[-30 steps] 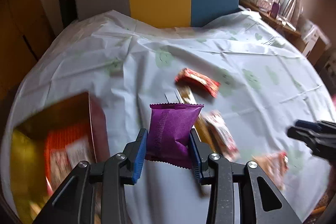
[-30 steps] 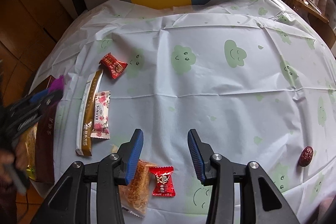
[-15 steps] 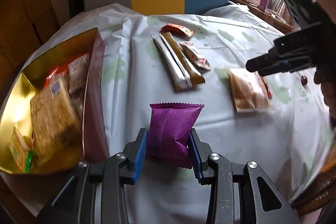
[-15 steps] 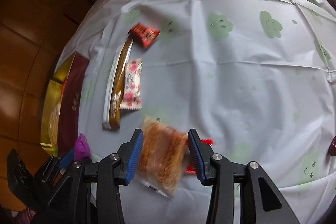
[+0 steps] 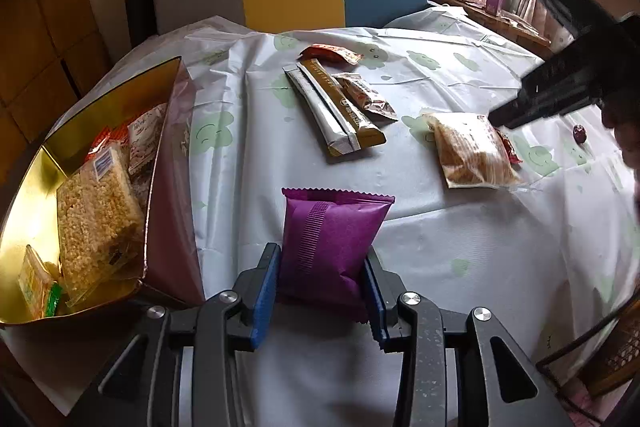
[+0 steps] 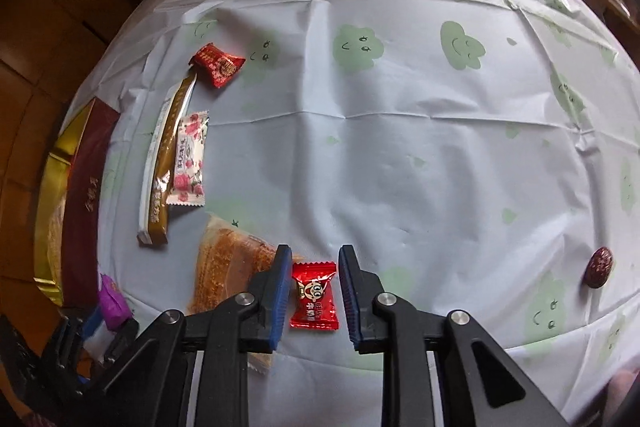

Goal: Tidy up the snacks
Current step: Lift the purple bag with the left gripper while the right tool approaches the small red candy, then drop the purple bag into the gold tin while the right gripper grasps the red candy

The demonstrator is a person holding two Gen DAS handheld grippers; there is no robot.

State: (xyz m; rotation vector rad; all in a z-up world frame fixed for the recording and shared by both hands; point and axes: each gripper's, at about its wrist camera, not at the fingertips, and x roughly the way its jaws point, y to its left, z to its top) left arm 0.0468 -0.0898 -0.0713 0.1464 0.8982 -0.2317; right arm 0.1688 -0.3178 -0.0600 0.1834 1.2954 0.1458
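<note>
Cloud-print cloth covers the bench (image 6: 400, 155). Left gripper (image 5: 322, 283) clamps a purple packet (image 5: 328, 247) beside the gold box (image 5: 36, 187), already part filled. Right gripper (image 6: 312, 291), jaws apart, straddles a red candy (image 6: 314, 301). Several snacks, including a cracker bag (image 5: 472, 155), remain loose.

The purple packet (image 5: 328, 247) looked like matt foil with a ribbed seam. The box (image 5: 36, 163) had a glossy gold lining. The tablecloth (image 6: 400, 147) was smooth, creased plastic sheeting. The red candy (image 6: 314, 301) wore shiny wrap. The fingers (image 6: 280, 291) bore ribbed blue pads.
</note>
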